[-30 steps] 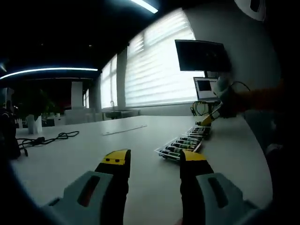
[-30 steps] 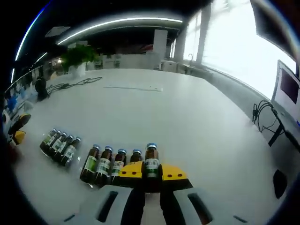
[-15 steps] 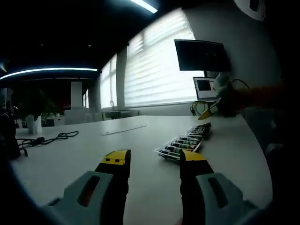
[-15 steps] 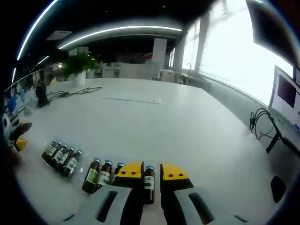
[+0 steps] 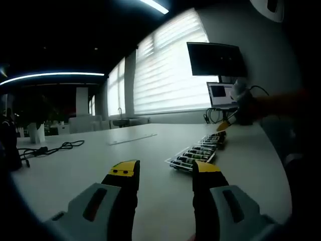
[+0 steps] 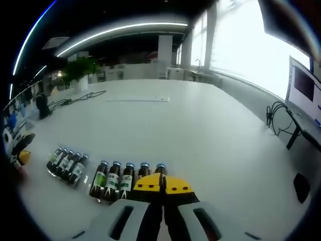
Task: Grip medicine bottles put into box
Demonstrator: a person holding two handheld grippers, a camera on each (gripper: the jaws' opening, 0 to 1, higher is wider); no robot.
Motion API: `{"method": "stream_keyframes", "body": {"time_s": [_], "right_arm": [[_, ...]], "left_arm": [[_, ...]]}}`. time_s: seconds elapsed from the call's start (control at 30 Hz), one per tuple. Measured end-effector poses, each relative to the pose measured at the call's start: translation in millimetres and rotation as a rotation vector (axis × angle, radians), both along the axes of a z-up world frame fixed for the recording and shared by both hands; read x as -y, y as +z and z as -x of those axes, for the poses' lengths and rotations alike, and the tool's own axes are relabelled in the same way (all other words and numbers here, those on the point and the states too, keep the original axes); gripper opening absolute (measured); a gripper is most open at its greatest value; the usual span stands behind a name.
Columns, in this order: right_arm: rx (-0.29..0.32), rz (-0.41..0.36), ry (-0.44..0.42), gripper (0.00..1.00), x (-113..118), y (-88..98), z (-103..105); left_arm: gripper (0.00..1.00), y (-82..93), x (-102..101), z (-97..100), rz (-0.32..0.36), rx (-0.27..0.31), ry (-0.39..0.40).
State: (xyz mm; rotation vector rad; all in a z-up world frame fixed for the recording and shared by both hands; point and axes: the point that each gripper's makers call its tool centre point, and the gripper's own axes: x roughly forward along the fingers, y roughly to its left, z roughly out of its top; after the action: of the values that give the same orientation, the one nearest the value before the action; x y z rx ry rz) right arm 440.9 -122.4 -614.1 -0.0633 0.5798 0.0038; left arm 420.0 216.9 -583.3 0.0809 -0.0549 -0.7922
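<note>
In the right gripper view my right tongs (image 6: 161, 185) are closed with nothing between them, just behind five bottles (image 6: 122, 175) lying in a row on the white tabletop (image 6: 200, 130). In the left gripper view my left tongs (image 5: 163, 173) are wide open over this tabletop, with a monitor (image 5: 215, 59) and bright window blinds (image 5: 170, 75) beyond.

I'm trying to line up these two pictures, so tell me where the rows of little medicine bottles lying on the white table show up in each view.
Left gripper view: the medicine bottles lie right of centre on the white table, just beyond the left gripper.
Right gripper view: the medicine bottles lie lower left, next to the right gripper.
Shared landmark: the black cable coiled at the table's far side.
</note>
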Motion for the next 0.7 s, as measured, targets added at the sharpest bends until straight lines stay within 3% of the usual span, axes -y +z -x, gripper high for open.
{"method": "stream_keyframes", "body": {"time_s": [0.37,0.7], "right_arm": [[-0.020,-0.003,0.009,0.00,-4,-14.3,3],[-0.031,0.003,0.015,0.00,-5,-13.6,4]], "left_arm": [[0.35,0.1,1,0.3,-0.004,-0.001,0.001],[0.35,0.2,2,0.7,-0.005,-0.002,-0.002]]}}
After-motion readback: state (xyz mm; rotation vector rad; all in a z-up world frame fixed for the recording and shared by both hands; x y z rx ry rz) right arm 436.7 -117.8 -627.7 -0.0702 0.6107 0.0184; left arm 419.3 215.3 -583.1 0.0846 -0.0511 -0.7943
